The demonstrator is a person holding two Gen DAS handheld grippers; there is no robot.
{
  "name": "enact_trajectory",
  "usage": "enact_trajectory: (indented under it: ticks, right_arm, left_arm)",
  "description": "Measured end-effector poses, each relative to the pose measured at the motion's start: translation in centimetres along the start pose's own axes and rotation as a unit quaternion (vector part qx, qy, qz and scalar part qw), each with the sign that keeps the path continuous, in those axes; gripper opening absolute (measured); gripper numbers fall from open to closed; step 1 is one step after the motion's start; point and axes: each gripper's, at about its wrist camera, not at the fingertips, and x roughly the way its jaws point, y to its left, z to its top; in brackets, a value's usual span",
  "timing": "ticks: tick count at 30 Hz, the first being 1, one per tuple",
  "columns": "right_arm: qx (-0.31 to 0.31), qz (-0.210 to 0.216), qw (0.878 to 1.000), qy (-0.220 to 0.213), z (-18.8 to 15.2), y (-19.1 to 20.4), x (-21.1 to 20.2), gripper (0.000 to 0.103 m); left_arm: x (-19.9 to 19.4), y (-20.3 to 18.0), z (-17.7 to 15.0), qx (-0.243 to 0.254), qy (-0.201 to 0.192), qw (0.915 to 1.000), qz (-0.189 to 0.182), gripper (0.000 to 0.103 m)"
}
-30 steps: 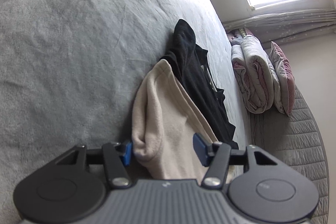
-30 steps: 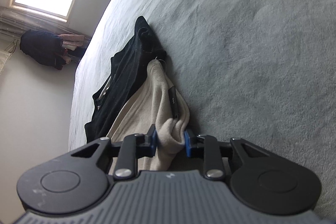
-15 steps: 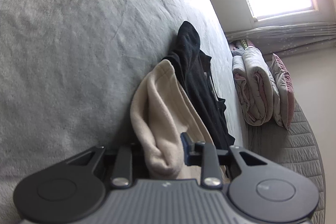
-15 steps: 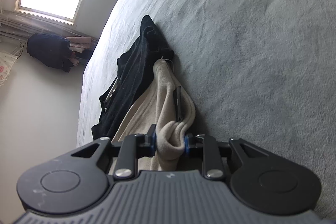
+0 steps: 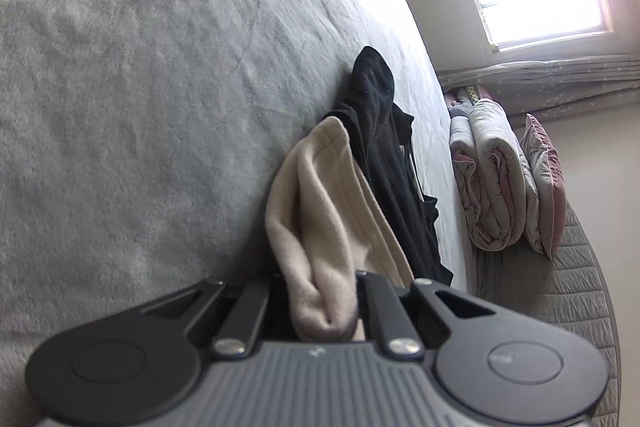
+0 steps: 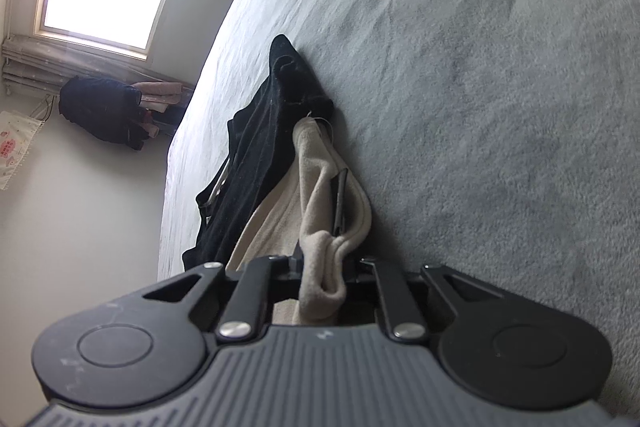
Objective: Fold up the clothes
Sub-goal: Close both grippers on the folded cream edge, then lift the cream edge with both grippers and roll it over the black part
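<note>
left gripper: low over grey bedcover, pinches cream garment | right gripper: likewise clamps it

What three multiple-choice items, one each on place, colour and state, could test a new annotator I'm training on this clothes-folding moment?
1. Where does the black garment lie?
A. beyond the beige garment on the bed
B. on the floor
C. on the windowsill

2. What colour is the bed cover?
A. red
B. grey
C. yellow

3. What is the left gripper doing?
A. open over bare cover
B. shut on black cloth
C. shut on the beige garment

Key: 1 A, it stretches away behind the beige one; 2 B, grey in both views; 3 C, beige cloth is pinched between its jaws.
</note>
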Motion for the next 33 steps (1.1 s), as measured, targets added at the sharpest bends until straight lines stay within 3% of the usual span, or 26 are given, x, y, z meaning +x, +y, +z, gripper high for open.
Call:
enact_trajectory:
  ticks: [7, 18, 33]
  right_arm:
    - [0.039, -0.010, 0.999, -0.008, 0.3, 0.4, -1.9, 0.012]
    - [0.069, -0.013, 0.998, 0.003, -0.1, 1.4, -4.5, 0.011]
    - [0.104, -0.019, 0.994, 0.020, -3.2, 0.4, -9.8, 0.011]
  left_arm:
    - [-0.8, -0.7, 0.4, -0.035, 0.022, 0.9989, 0.022, 0.006]
    - [-3.7, -3.8, -0.5, -0.012, 0.031, 0.9987, 0.038, 0.006]
    - [-9.8, -1.6, -5.1, -0.017, 0.077, 0.9964, 0.030, 0.006]
